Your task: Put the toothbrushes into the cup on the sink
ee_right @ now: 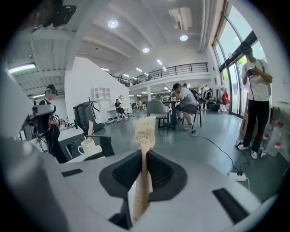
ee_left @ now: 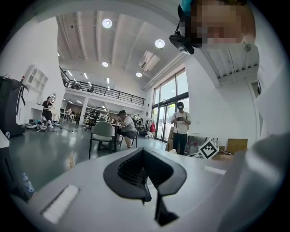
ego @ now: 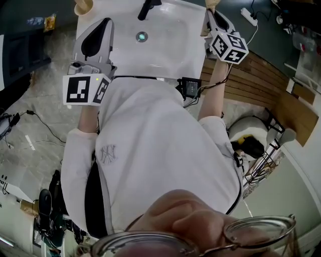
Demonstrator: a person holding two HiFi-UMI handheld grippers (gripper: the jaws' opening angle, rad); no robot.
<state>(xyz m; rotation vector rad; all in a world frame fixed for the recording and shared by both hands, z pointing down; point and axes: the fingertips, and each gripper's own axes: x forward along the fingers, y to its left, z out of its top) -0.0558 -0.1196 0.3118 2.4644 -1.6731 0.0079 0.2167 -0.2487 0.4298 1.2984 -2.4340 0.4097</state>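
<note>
Pinched in the right gripper [ee_right: 144,156]: a cream toothbrush [ee_right: 143,179], handle caught between the dark pads, jaws narrowed onto it, bristle end sticking out past the tips. Tail of the handle lost under the gripper's grey body. Raised above the right edge of the sink [ego: 168,57] in the head view, marker cube toward the camera. Tips close to the picture's top edge there, hard to separate from the pale shapes around them.

Left gripper [ee_left: 143,154] held over the sink's left edge. Jaws drawn together, only a thin slit low down, nothing between them.

At the sink's far left corner, a pale cup [ee_right: 88,146], handle showing, with a second toothbrush [ee_right: 90,128] standing in it. Small and soft in the right gripper view, base not clear. Nearly all cut off by the top of the head view. Well apart from the held toothbrush, across the basin.

Black faucet [ego: 149,8] at the far edge, also clipped by the frame. Drain [ego: 142,36] in the middle of the bowl. Near edge of the sink covered by the person's white top [ego: 160,150]. Beyond, in both gripper views, a large hall with seated and standing people, too small to tell more.
</note>
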